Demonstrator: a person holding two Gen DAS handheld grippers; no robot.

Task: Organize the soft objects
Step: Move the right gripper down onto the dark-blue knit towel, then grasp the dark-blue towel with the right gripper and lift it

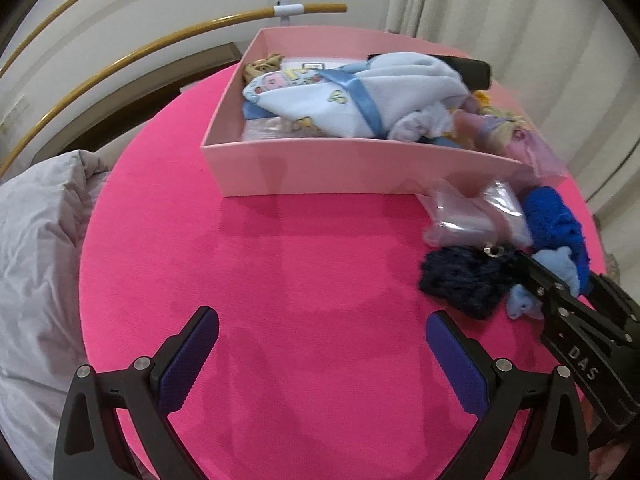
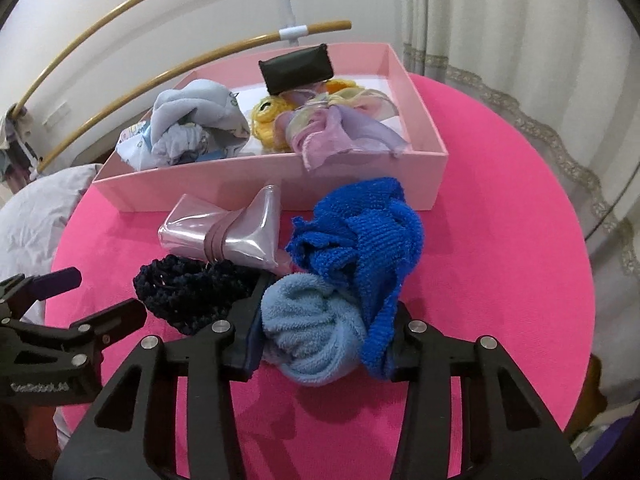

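Observation:
A pink box (image 1: 320,168) (image 2: 224,188) stands on the round pink table and holds baby-blue cloths (image 1: 344,100) (image 2: 200,124), a yellow and lilac doll (image 2: 320,120) and a black pouch (image 2: 296,66). In front of it lie a clear plastic packet (image 2: 224,232) (image 1: 476,216), a dark navy knit piece (image 2: 188,296) (image 1: 464,280), a bright blue towel (image 2: 368,240) (image 1: 556,224) and a light blue rolled cloth (image 2: 312,336) (image 1: 560,268). My right gripper (image 2: 320,340) is shut on the light blue cloth and the blue towel's edge. My left gripper (image 1: 320,332) is open and empty over bare table.
The table (image 1: 280,280) is round with a pink cover. A grey bedding heap (image 1: 36,240) lies at its left edge. Curved wooden rails (image 1: 120,60) and a curtain (image 2: 500,20) stand behind the box.

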